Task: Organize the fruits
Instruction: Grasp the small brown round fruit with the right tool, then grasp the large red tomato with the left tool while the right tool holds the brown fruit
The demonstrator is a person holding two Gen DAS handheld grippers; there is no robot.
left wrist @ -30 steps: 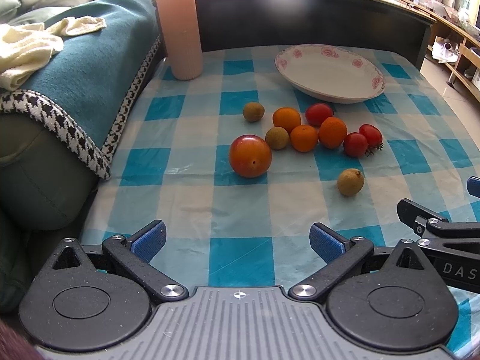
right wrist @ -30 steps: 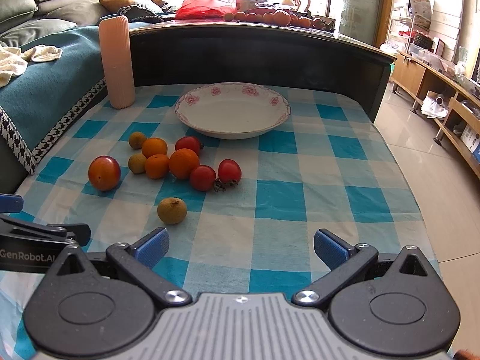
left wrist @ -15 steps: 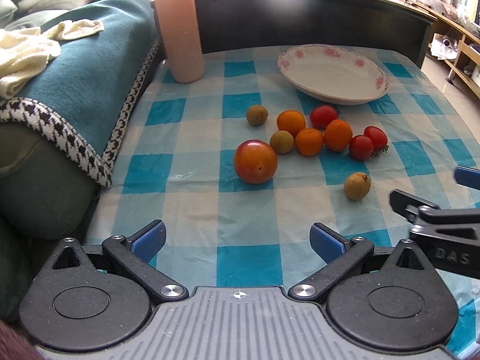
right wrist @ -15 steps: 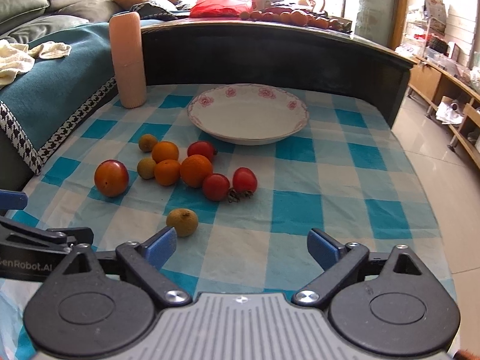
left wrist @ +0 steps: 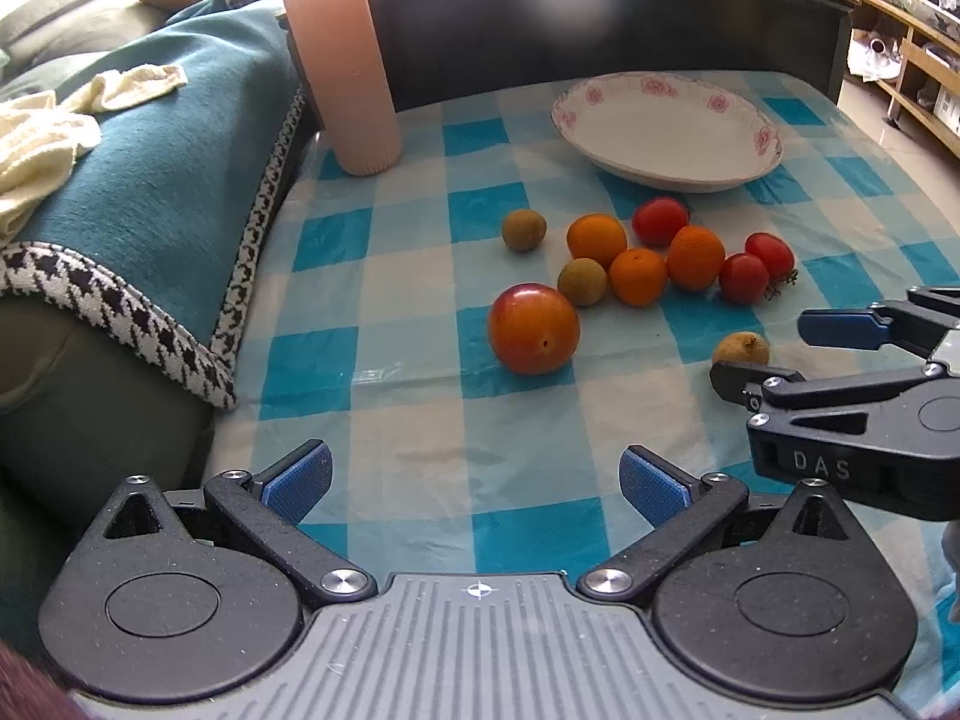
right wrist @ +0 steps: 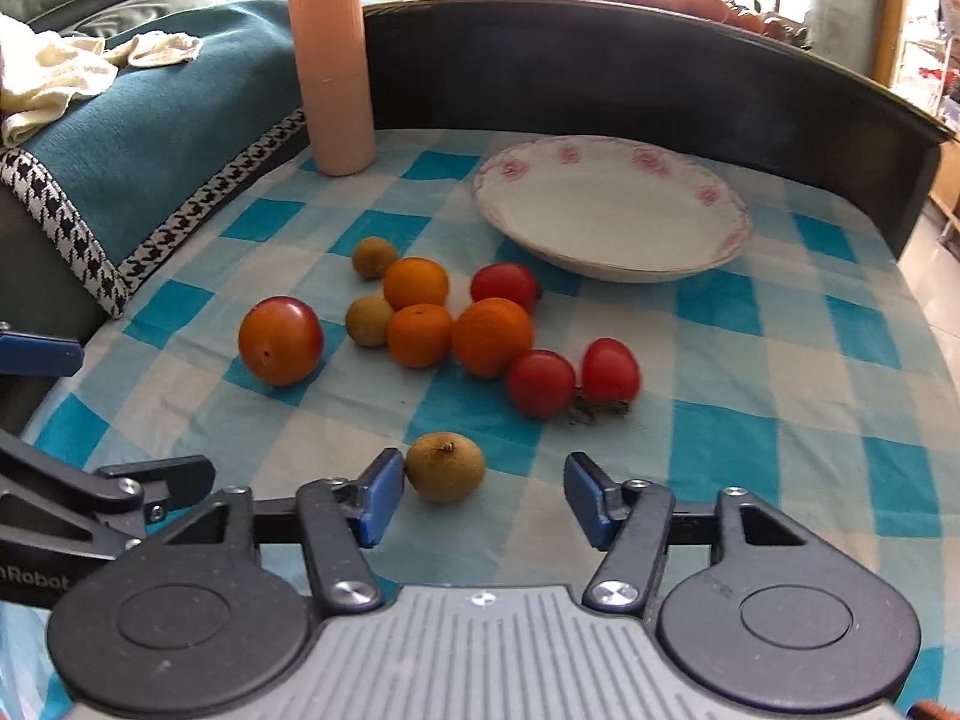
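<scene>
Right tool released beside longan | left tool released | plate bare

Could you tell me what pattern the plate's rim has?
Pink flowers on the white plate; right wrist view shows it best.

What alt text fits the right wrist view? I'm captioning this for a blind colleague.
The open right tool closes in on a brownish-yellow fruit lying by its left finger on a blue checked tablecloth. Beyond lie oranges, red tomatoes and an empty floral plate.
</scene>
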